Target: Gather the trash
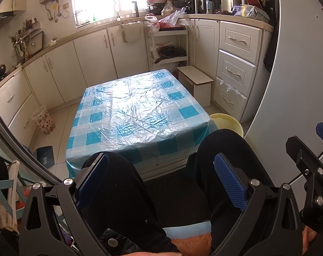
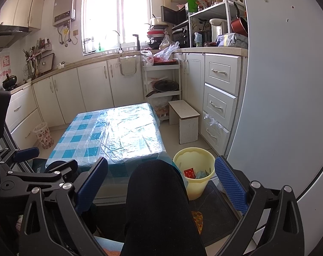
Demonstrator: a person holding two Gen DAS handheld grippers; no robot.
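A yellow bucket (image 2: 194,170) stands on the floor at the right front corner of the low table (image 2: 118,134). It holds a red packet (image 2: 189,172) and other scraps. In the left wrist view only the bucket's rim (image 1: 227,121) shows past my knee. The table (image 1: 138,115) has a blue checked cloth under clear plastic, and nothing lies on it. My left gripper (image 1: 161,175) is open and empty above my knees. My right gripper (image 2: 161,177) is open and empty above my right knee, with the left gripper (image 2: 27,155) at its left.
A flowered wastebasket (image 2: 44,135) stands on the floor left of the table. A small white stool (image 2: 186,119) stands beyond the bucket. White cabinets and drawers (image 2: 220,98) line the walls. A white fridge (image 2: 285,85) is close on the right. A dark mat (image 2: 215,211) lies under the bucket.
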